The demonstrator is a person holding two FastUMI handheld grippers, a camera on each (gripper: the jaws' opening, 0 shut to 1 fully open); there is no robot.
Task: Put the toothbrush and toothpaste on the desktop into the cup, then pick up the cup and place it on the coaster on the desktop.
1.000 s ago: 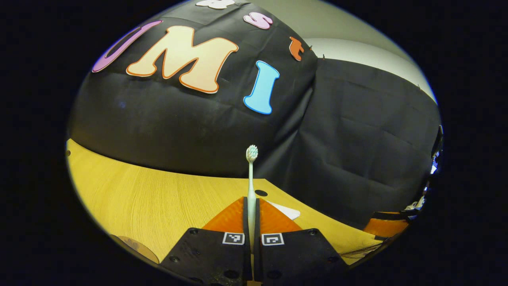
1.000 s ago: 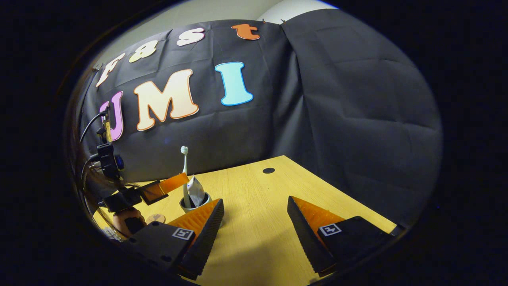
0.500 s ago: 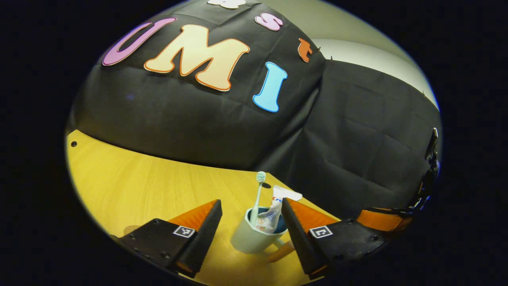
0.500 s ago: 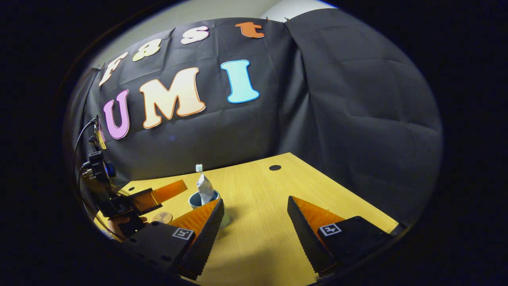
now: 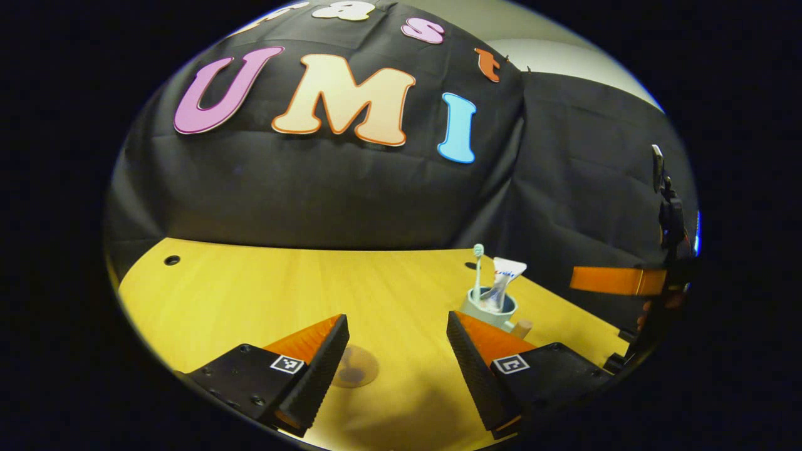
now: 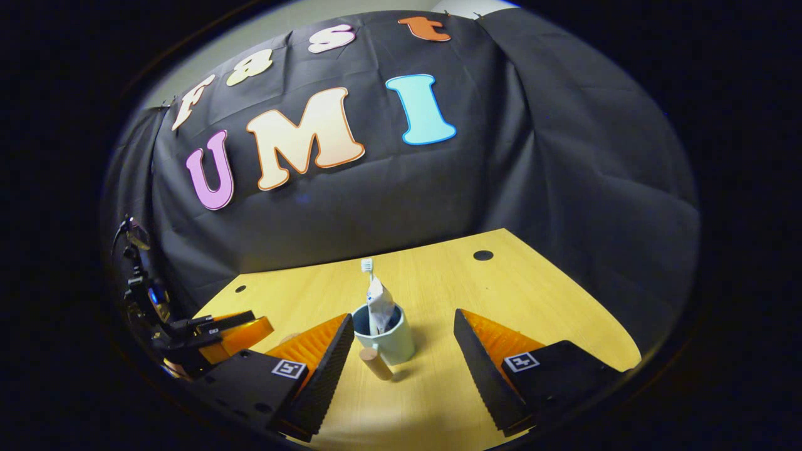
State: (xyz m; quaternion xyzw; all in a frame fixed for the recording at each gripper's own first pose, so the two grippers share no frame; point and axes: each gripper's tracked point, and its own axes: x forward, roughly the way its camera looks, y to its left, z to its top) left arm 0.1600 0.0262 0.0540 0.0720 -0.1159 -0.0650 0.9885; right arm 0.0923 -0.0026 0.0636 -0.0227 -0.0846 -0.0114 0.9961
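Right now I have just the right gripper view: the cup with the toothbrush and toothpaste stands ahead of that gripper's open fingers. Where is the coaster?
Observer: In the left gripper view, the round coaster lies flat on the desktop, just ahead of the left gripper, partly behind one finger.
Operator: Is anything on it?
Observer: No, its visible part is bare. The cup stands apart from it, farther off and to the right in that view.
Operator: Is the left gripper holding anything?
Observer: No, its fingers are spread wide, with only desktop between them.
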